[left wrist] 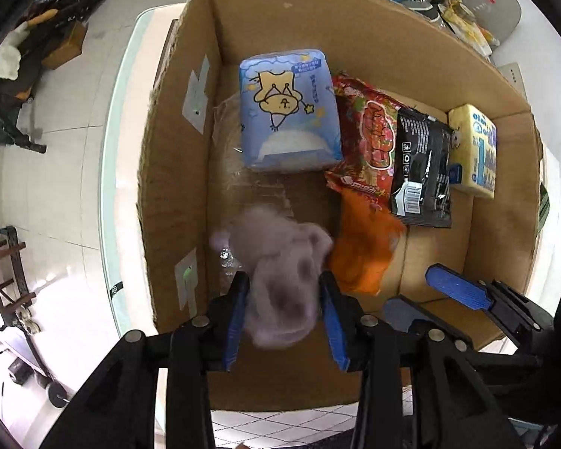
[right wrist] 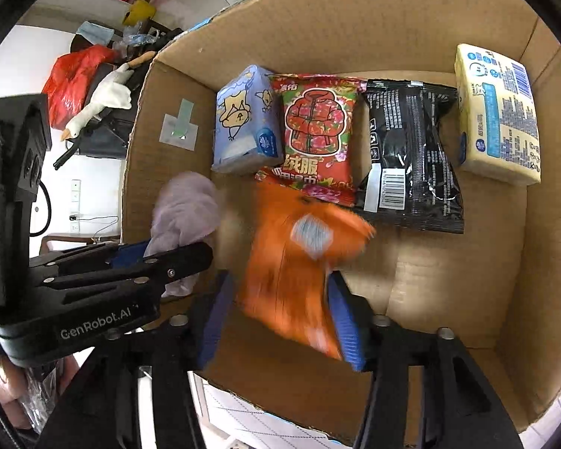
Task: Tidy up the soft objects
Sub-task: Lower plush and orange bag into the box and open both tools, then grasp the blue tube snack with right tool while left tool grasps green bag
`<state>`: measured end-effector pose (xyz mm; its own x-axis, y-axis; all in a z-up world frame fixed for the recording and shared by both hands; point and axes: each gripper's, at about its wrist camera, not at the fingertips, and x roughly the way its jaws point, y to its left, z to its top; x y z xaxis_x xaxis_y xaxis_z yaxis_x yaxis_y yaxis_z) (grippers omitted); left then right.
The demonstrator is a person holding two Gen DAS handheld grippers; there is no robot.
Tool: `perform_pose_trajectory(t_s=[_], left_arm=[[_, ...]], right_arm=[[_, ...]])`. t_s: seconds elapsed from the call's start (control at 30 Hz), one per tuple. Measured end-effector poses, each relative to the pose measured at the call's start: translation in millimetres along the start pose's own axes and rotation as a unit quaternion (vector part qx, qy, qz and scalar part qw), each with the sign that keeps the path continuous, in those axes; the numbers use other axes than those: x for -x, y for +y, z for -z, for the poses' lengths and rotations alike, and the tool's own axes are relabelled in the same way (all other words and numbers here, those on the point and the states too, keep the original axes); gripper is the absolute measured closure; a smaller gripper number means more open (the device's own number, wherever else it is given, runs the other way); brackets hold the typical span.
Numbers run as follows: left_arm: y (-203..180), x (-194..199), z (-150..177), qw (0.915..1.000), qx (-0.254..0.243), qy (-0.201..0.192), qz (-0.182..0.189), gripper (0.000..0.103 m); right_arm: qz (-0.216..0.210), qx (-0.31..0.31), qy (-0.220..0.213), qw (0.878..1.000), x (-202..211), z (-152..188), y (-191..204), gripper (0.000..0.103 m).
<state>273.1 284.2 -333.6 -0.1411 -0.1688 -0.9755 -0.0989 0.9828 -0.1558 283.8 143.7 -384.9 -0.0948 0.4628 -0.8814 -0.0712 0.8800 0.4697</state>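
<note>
Over the cardboard box (left wrist: 355, 30), our left gripper (left wrist: 284, 318) brackets the lilac plush (left wrist: 280, 284), jaws seemingly loosening; our right gripper's (right wrist: 280, 318) spread jaws flank the blurred orange pouch (right wrist: 295, 258).

Black hand-held gripper (right wrist: 280, 314), blue ribbed pads (right wrist: 346, 321), silver screws, white GenRobot.AI lettering

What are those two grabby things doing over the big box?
A person is packing soft things into a cardboard box. The left tongs have a fluffy purple toy between them, and the right tongs have a blurry orange soft thing between them, both low over the box floor. Whether either is still squeezed is hard to tell. Already lined up along the back are a blue tissue pack, a red packet, a black packet and a yellow pack.
</note>
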Motion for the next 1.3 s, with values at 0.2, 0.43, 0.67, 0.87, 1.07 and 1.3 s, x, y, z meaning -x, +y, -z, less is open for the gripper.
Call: perform_pose_trajectory(t_s=[0.2, 0.43, 0.67, 0.87, 1.07, 1.3], left_arm=[[-5.3, 15.7, 4.7, 0.9998, -0.009, -0.016, -0.009, 0.048], [-9.1, 37.5, 19.5, 0.9987, -0.009, -0.043, -0.025, 0.041], [-14.2, 48.9, 40.7, 0.9956, 0.0, -0.082, -0.044, 0.013], [-16.1, 56.4, 62.7, 0.9903, 0.033, -0.125, -0.05, 0.001], [-27.6, 72.1, 85.2, 0.9821, 0.039, -0.172, -0.066, 0.001], [-49.0, 96.5, 111.6, 0.9717, 0.035, -0.222, -0.072, 0.001]], right_arm=[[0.02, 0.003, -0.004, 1.0, 11.0, 1.3, -2.1, 0.031], [0.057, 0.023, -0.012, 0.998, 34.7, 15.7, 4.7, 0.027], [0.113, 0.05, -0.023, 0.992, 60.0, 35.6, 3.9, 0.011], [0.166, 0.057, -0.034, 0.984, 72.1, 50.1, -0.4, 0.0], [0.187, 0.058, -0.056, 0.979, 92.4, 64.9, 0.9, 0.0], [0.189, 0.055, -0.086, 0.977, 125.9, 85.4, 4.7, 0.0]])
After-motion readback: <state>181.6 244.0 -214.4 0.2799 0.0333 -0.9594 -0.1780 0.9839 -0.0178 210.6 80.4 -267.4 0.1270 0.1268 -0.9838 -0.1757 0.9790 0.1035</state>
